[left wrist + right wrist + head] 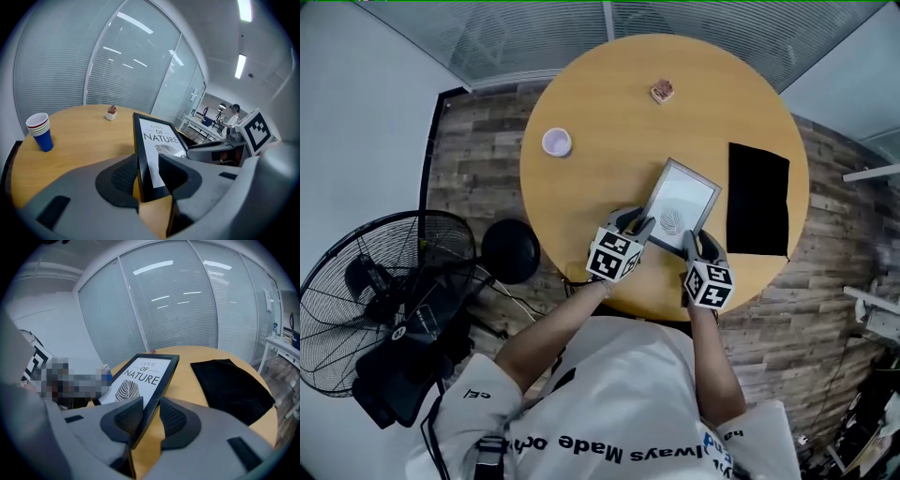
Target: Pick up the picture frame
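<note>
Frame position: the picture frame (680,204) is at the near edge of the round table (600,112), right of its middle. Its long axis runs from that edge away toward the far right. Both tools are at its near short end.

Left gripper (148,173): jaws clamped on the frame's near left corner, one pad on the printed face and the other behind the black moulding.

Right gripper (151,416): jaws clamped across the right-hand moulding, close to the near right corner.

Neither tool is the nearer. The hold is shared, and the frame's whole length extends beyond the jaws, away from the person.

Judgement: the grasp is made and the lift is what is left. With both holds at one end, the far end is liable to droop or drag unless the two grippers rise together. Whether that far end rests on the table cannot be told.

Containers: a stack of cups (556,142) stands near the left edge, the top cup apparently empty. A small pot (662,91) at the far edge holds a plant.

Black cloth (757,199) lies flat just beside the frame, toward the right edge.
</note>
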A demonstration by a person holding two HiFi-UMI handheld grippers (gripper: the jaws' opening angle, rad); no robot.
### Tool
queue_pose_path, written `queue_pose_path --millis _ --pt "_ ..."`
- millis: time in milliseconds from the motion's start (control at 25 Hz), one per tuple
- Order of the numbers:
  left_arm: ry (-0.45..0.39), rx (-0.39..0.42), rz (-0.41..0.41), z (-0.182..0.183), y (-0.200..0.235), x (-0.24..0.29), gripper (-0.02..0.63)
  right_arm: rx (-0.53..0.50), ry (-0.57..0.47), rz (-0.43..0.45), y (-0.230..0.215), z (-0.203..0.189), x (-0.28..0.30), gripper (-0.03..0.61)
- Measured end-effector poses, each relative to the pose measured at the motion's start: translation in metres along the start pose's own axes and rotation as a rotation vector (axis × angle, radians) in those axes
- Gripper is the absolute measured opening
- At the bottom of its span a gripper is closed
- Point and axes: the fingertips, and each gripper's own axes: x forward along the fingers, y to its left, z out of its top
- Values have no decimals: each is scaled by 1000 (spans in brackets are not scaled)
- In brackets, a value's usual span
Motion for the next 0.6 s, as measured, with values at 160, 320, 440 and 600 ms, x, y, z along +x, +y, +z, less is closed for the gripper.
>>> queue_pose_path --millis 160,320,440,600 --pt "-24 -7 0 7 -4 -11 129 -21 -20 0 5 8 -8 124" --pt "-50 -11 5 15 -9 -20 129 -38 -37 2 8 16 -17 124" --pt "-63 -3 3 19 -12 -24 129 -49 -47 4 9 20 -21 124" --pt "-67 6 -1 21 -14 -29 129 -66 -58 4 12 25 -25 124"
